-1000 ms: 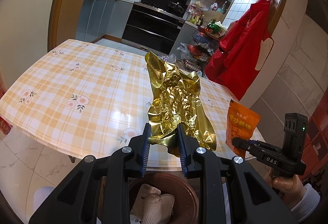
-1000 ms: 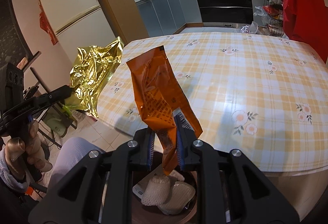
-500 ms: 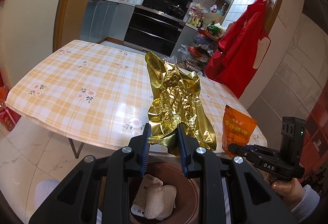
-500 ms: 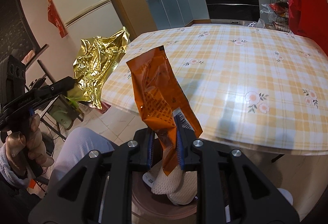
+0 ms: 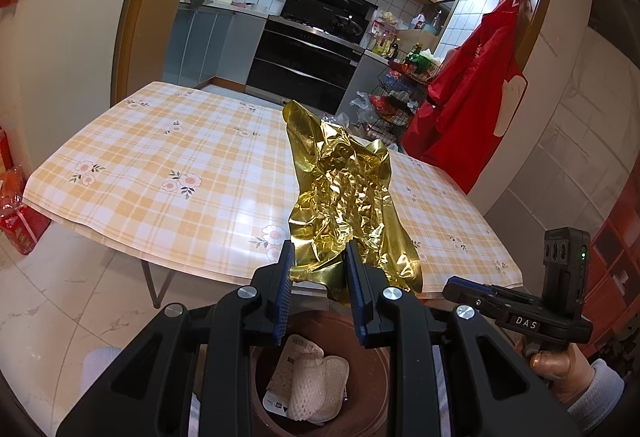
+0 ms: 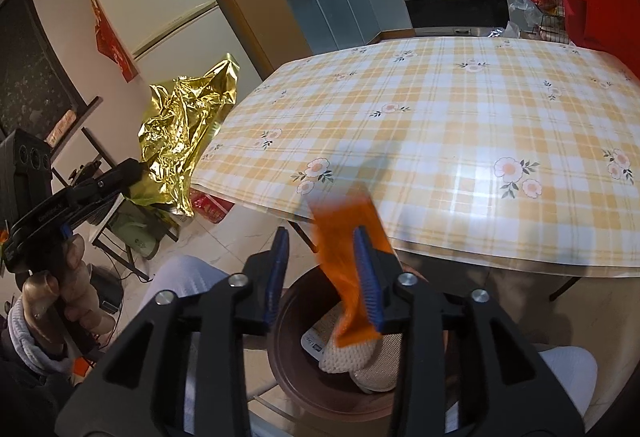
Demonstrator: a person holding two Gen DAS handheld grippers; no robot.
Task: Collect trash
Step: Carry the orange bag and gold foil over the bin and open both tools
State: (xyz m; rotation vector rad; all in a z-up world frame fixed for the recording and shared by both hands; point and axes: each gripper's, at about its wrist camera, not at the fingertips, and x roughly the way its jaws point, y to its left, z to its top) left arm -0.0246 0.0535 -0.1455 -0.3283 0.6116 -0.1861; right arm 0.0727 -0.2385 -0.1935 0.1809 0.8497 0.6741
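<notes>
My left gripper (image 5: 316,257) is shut on the lower edge of a crumpled gold foil sheet (image 5: 344,189), which stands up over the table's near edge. Below it is a brown round bin (image 5: 382,365) holding a white foam net (image 5: 306,391) and a wrapper. In the right wrist view my right gripper (image 6: 322,241) has its jaws opening. A blurred orange snack packet (image 6: 340,213) slips down between them, loose, over the bin (image 6: 288,321). The gold foil (image 6: 184,133) and left gripper (image 6: 132,171) show at the left.
A table with a yellow plaid flowered cloth (image 6: 440,117) fills the space ahead of the bin. A cream fridge (image 6: 168,13) stands to the left, a red apron (image 5: 472,105) and a wire rack (image 5: 394,97) to the right. The person's knees flank the bin.
The right gripper's jaws have parted and the orange packet, held upright before, now drops blurred toward the bin. Both grippers drew back from the table. The left keeps its grip on the foil.
</notes>
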